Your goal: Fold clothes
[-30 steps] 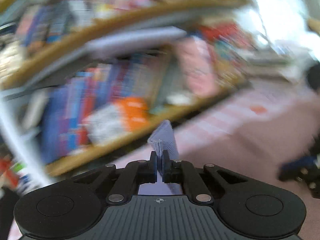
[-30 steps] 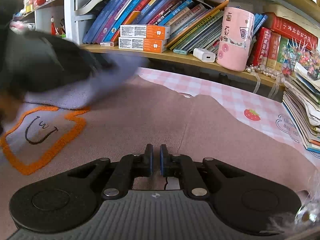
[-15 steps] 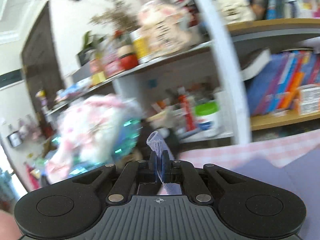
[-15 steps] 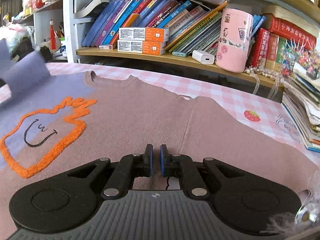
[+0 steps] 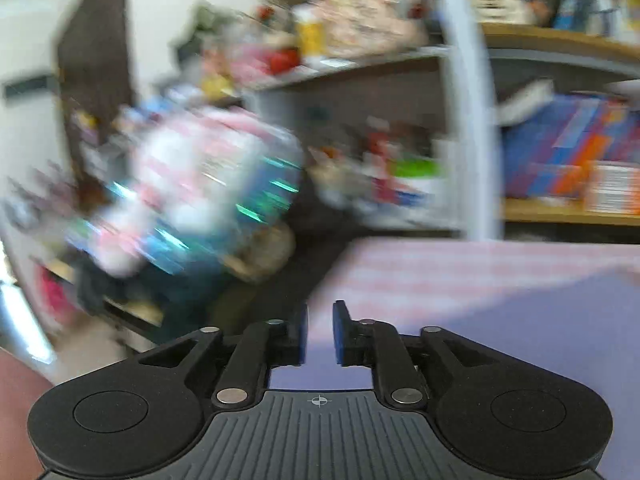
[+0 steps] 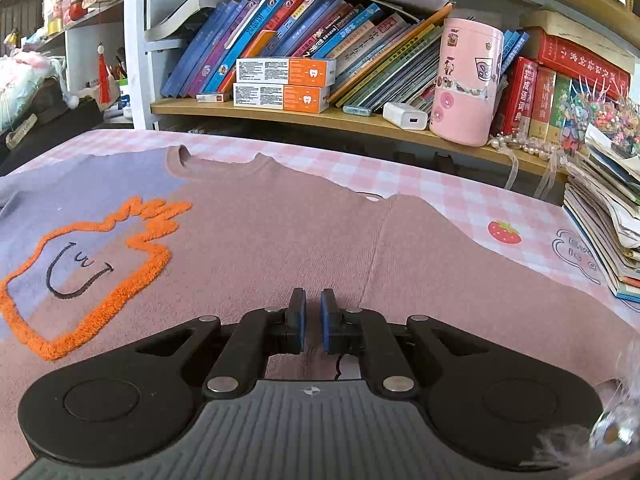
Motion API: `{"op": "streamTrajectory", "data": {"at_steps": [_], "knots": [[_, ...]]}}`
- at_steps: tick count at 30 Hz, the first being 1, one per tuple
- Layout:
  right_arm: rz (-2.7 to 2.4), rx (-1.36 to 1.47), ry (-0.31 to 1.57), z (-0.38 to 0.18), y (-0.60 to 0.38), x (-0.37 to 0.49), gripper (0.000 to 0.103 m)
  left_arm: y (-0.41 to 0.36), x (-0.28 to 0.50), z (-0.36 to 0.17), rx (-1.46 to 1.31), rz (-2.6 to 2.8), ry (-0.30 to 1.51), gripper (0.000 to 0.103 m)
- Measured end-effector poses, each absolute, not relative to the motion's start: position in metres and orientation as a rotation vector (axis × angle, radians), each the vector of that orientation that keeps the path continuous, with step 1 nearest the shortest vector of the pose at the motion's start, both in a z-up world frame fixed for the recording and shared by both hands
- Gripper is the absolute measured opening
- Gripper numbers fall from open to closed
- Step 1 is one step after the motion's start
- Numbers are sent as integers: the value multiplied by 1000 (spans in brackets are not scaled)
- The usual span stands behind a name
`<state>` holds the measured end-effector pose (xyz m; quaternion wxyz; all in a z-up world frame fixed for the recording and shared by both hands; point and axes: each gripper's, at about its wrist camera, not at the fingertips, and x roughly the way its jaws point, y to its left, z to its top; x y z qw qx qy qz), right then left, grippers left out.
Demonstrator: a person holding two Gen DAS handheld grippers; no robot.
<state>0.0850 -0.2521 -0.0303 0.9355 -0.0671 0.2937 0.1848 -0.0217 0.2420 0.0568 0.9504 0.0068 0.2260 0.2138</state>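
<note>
A two-tone sweater [image 6: 248,240] is lying spread flat on a pink checked tablecloth [image 6: 460,196] in front of crowded bookshelves, filling the space ahead of both claws.

Seen from the left wrist, the left gripper [image 5: 320,316] is hanging released, a clear gap showing between its blue-padded fingers [image 5: 339,332] and nothing held there. The view is blurring heavily. Ahead and to the left of this claw a pink, white and teal bundle [image 5: 192,200] is showing only as a smear. Under the claw and off to its right, the sweater's lavender part [image 5: 500,320] is lying flat, with the tablecloth [image 5: 440,264] just beyond it and a white shelf post [image 5: 472,120] standing further back.

Seen from the right wrist, the right gripper [image 6: 313,312] is hovering low over the sweater's mauve body, its pads standing a narrow slit apart and gripping nothing; whether the fingers are touching the knit cannot be told. To this claw's left an orange fuzzy outline [image 6: 100,264] with a stitched face is sitting on the chest. Straight ahead the neckline [image 6: 220,160] is lying towards the shelf. Beyond it two orange-and-white boxes [image 6: 284,88] are stacked before leaning books [image 6: 320,36]. Further right a pink canister [image 6: 468,80] is standing on the shelf, and at far right a stack of papers [image 6: 600,216] is resting on the cloth beside a strawberry print [image 6: 505,232].
</note>
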Motion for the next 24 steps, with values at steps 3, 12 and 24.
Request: {"op": "streamTrajectory", "data": {"at_steps": [3,12,24], "knots": [[377,-129,599,-30,-253,85,9,215,-29,44,-144,215,513,18],[360,119,606,-18,-292,34,25,171,-1,29,-194,-25,599,25],[312,117,687,-20,-276,24,25,179,1,5,-230,-17,648,25]]}}
